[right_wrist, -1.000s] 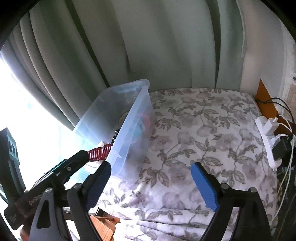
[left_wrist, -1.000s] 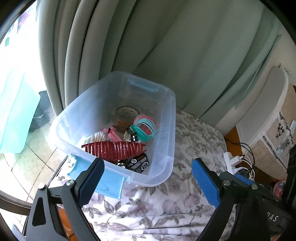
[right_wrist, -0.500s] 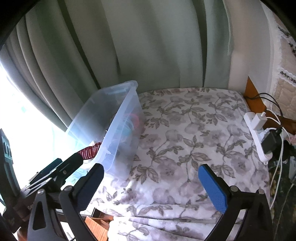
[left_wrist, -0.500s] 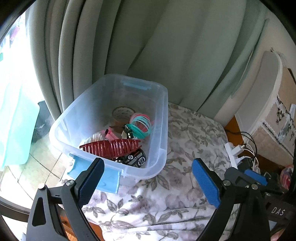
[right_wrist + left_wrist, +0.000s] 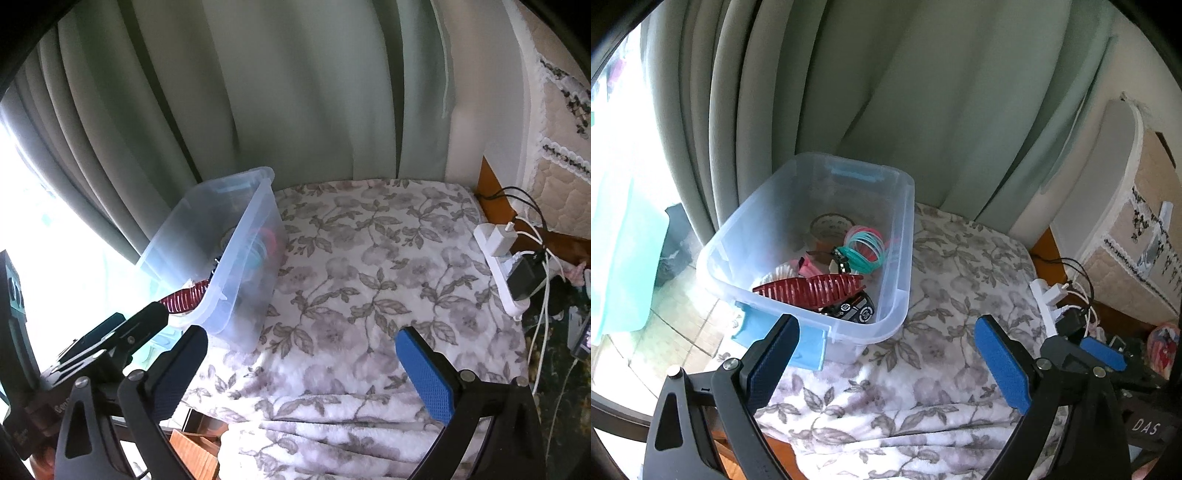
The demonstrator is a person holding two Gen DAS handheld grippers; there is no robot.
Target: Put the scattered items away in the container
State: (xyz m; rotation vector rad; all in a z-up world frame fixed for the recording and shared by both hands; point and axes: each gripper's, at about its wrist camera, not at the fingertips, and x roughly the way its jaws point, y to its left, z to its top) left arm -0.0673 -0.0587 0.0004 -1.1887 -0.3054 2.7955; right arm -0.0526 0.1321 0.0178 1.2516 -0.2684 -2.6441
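Container (image 5: 901,236), a clear plastic bin with blue latches, sits on the flowered blanket (image 5: 369,266) against the curtain (image 5: 849,92). Inside it I see a red comb-like clip (image 5: 812,290), coiled plastic rings (image 5: 866,249) and a tape roll (image 5: 831,225). These look light, stiff and slick; I'd take the clip across its spine. My left gripper (image 5: 886,345) and right gripper (image 5: 301,356) both gape wide and empty, near the bin.
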